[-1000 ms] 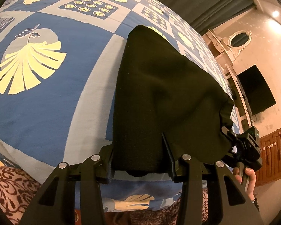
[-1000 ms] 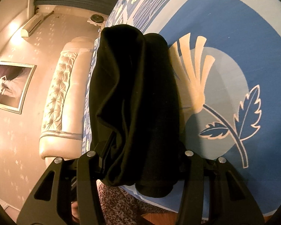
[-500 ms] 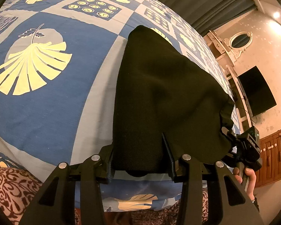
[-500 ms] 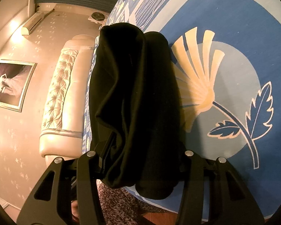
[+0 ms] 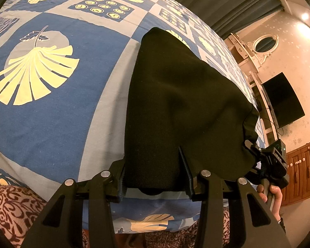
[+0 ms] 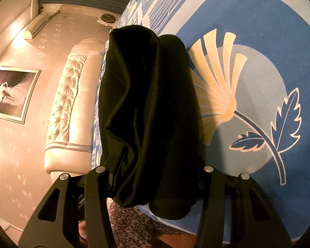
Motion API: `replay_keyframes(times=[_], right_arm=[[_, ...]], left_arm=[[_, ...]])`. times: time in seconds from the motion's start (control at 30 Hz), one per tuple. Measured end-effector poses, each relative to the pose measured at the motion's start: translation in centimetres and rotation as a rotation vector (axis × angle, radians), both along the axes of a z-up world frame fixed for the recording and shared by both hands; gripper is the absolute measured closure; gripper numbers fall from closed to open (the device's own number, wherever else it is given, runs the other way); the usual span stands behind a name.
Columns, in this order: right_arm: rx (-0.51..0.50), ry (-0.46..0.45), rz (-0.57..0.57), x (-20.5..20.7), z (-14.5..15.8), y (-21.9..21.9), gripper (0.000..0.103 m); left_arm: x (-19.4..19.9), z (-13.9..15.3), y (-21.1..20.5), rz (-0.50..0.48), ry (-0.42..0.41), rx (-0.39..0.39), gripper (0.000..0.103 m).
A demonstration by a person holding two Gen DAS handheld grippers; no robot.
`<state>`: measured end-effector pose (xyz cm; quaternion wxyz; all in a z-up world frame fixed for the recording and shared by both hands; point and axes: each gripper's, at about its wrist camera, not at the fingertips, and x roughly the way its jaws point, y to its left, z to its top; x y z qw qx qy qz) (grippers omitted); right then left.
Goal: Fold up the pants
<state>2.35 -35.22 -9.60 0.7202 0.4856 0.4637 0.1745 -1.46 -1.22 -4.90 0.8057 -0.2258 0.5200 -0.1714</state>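
Note:
The black pants (image 5: 175, 103) stretch away from me over the blue patterned bedspread (image 5: 51, 124), near edge raised, far end resting on the bed. My left gripper (image 5: 153, 165) is shut on the near left corner, with cloth filling the gap between its fingers. At the right edge of the left wrist view, the right gripper (image 5: 264, 161) holds the other corner, a hand (image 5: 272, 198) on its handle. In the right wrist view the pants (image 6: 150, 103) hang in thick folds through my right gripper (image 6: 159, 165), which is shut on them; its right finger is hidden by cloth.
A tufted cream headboard (image 6: 68, 103) and a framed picture (image 6: 10, 93) lie to the left. A dark TV (image 5: 283, 99) and a wooden cabinet (image 5: 299, 175) stand beyond the bed's right side. The person's patterned clothing (image 5: 10, 206) shows at the near bed edge.

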Motion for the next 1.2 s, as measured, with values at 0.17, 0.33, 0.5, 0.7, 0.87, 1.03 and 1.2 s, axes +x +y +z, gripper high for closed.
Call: replay_keyframes(times=[0.17,0.33,0.5,0.7,0.87,1.03,1.2], right_arm=[[-0.004,-0.001,0.003,-0.1,0.1,0.0,0.056],[-0.005,0.008,0.008,-0.5,0.1,-0.2,0.057],[-0.028,0.009,0.023,-1.6,0.8,-0.8,0.04],[-0.097,-0.022,0.003,-3.3,2.7,-2.9,0.02],[-0.039,-0.047,-0.067,-2.1,2.6,-4.9,0.017],[-0.043,-0.057,-0.047,1.1,1.8,-5.0,0.017],[-0.022,-0.07,0.031,3.8,0.7,-4.2,0.017]], left_arm=[[0.0,0.0,-0.1,-0.003,0.004,-0.002,0.059],[0.4,-0.3,0.2,-0.028,0.018,-0.039,0.053],[0.3,0.1,1.7,-0.053,0.041,-0.143,0.027],[0.9,3.2,2.9,-0.141,-0.101,-0.075,0.021],[4.8,2.4,3.0,-0.177,-0.122,-0.1,0.02],[8.6,0.0,2.2,-0.239,-0.073,-0.144,0.02],[10.9,-1.8,1.7,-0.275,-0.041,-0.238,0.02]])
